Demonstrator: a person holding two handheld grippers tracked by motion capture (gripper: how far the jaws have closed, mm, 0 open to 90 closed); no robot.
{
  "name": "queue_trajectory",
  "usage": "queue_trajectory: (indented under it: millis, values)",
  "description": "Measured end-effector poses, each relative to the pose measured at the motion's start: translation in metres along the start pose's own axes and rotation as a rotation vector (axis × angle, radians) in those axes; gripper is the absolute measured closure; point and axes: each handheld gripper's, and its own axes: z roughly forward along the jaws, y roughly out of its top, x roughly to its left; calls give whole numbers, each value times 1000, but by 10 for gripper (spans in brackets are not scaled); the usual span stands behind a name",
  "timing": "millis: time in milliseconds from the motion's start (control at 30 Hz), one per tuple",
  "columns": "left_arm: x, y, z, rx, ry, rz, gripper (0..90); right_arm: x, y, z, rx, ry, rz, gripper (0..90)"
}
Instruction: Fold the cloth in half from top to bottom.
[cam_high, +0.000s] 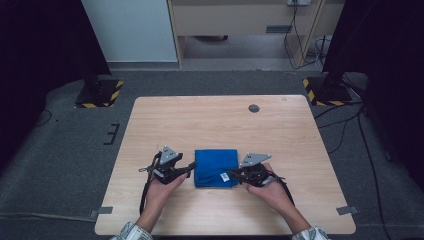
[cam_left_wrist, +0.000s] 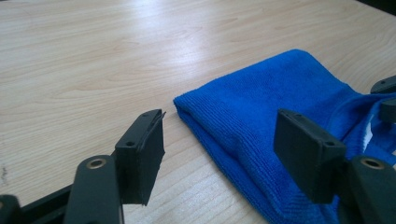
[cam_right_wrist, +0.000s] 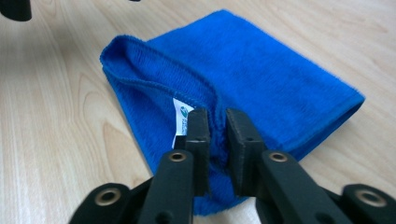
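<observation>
A folded blue cloth (cam_high: 216, 167) (cam_left_wrist: 261, 107) (cam_right_wrist: 261, 74) lies flat near the front of the wooden table (cam_high: 215, 120). My left gripper (cam_high: 191, 166) (cam_left_wrist: 219, 149) is open, its jaws wide apart and straddling the cloth's left folded edge without touching it. My right gripper (cam_high: 232, 175) (cam_right_wrist: 218, 126) is at the cloth's front right corner. Its jaws stand a narrow gap apart, with the hemmed edge of the top layer between them, beside a white label (cam_right_wrist: 182, 119). That top layer bulges up slightly along its hem.
A round grey cap (cam_high: 254, 108) sits in the tabletop at the back right. Bare wood surrounds the cloth on all sides. Stands with yellow-and-black bases (cam_high: 99, 93) (cam_high: 327, 91) flank the table's far corners on the floor.
</observation>
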Motion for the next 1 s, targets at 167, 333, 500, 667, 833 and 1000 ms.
queue_trajectory:
  millis: [167,333,500,667,833,1000]
  values:
    - [-3,-3,4,7,5,9,295,3,-3,-4,5,6,4,728]
    - [-9,-5,8,5,-8,24,277,4,-4,-8,-6,33,21,648]
    - [-16,-7,9,24,-13,52,241,3,6,-10,-65,6,60,543]
    - [-20,-11,9,40,-2,68,249,1,9,-4,-71,-44,82,482]
    - [-24,-19,7,64,4,86,238,0,4,10,13,-84,58,441]
    - [-26,-19,6,66,10,98,230,6,-1,14,56,-97,32,398]
